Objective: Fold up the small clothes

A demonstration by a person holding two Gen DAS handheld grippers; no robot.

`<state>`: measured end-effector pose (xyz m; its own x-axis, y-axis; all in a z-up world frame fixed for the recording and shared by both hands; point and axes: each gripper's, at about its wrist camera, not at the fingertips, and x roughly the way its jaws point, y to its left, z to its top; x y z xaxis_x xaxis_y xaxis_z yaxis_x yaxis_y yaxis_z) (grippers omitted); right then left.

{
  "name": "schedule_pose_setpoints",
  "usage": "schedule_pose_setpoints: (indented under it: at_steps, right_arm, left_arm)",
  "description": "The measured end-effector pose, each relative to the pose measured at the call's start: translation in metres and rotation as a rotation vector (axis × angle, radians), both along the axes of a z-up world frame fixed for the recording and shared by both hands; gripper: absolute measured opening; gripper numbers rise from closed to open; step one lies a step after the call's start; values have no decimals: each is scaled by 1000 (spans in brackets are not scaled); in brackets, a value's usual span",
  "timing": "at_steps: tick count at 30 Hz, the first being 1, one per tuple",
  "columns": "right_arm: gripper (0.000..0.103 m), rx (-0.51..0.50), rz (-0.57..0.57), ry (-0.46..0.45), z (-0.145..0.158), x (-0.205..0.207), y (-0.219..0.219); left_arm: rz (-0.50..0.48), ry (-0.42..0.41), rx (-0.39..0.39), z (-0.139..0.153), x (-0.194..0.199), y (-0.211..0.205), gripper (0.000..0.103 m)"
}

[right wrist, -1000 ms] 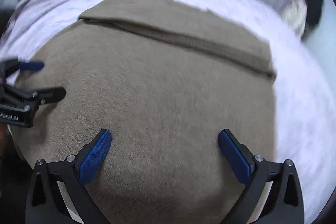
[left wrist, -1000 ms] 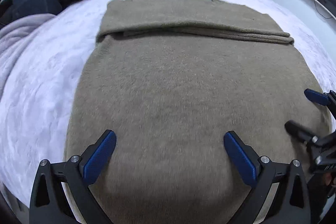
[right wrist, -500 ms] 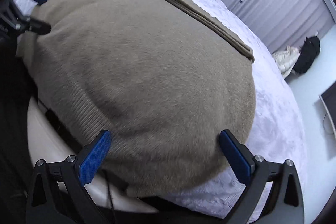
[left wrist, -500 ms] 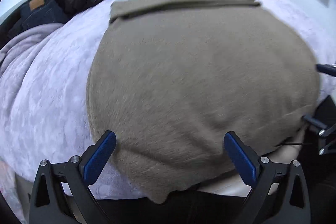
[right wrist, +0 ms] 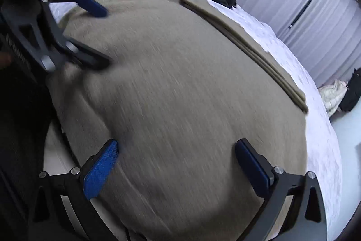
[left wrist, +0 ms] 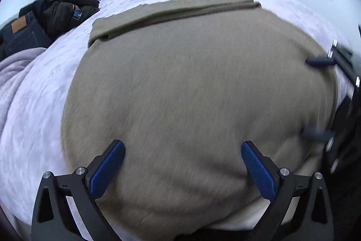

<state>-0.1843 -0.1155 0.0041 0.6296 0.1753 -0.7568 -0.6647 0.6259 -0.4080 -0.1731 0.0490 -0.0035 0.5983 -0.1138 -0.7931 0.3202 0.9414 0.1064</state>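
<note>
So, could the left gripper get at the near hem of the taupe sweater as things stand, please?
Probably yes: the left gripper is open right above the taupe sweater, with nothing between its fingers and the near hem, which overhangs the bed.

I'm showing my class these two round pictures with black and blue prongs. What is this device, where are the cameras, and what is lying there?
A person holds a two-finger gripper in each hand; each carries a wide-angle camera looking along its fingers. One picture is from the left gripper, the other from the right gripper. Both stand open, holding nothing. Beneath them a brown sweater lies on a white bed, its far edge folded over. Dark clothes are piled at the far side.
</note>
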Motion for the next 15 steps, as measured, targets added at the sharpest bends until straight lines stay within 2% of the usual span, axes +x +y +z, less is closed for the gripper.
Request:
schedule_pose_setpoints:
  at_steps: [4,6,8,9,11,13,15]
  right_arm:
    - [102,-148,-30,-64,-13,-28,-37]
    - [102,-164,-69,-72,-7,-39,-55]
    - [102,-83,-122,-31,8,-46,-75]
    - [102,-1,-150,6,19,-47,-88]
    - [102,139,-200,75,31,-44,-109]
    - [102,278,-243,169,33,-33,-123]
    - [102,390,-263,258,29,-25,-130]
  left_arm:
    - [-4,20,122,-10,-25,17,103]
    - [7,12,78,1,-38,29,103]
    - [29,8,-7,11,-39,47,103]
    - [50,19,-33,11,-35,54,103]
    - [119,88,-106,3,-19,68,103]
    - [175,166,-208,-6,-4,79,103]
    - [193,161,-258,-6,0,84,103]
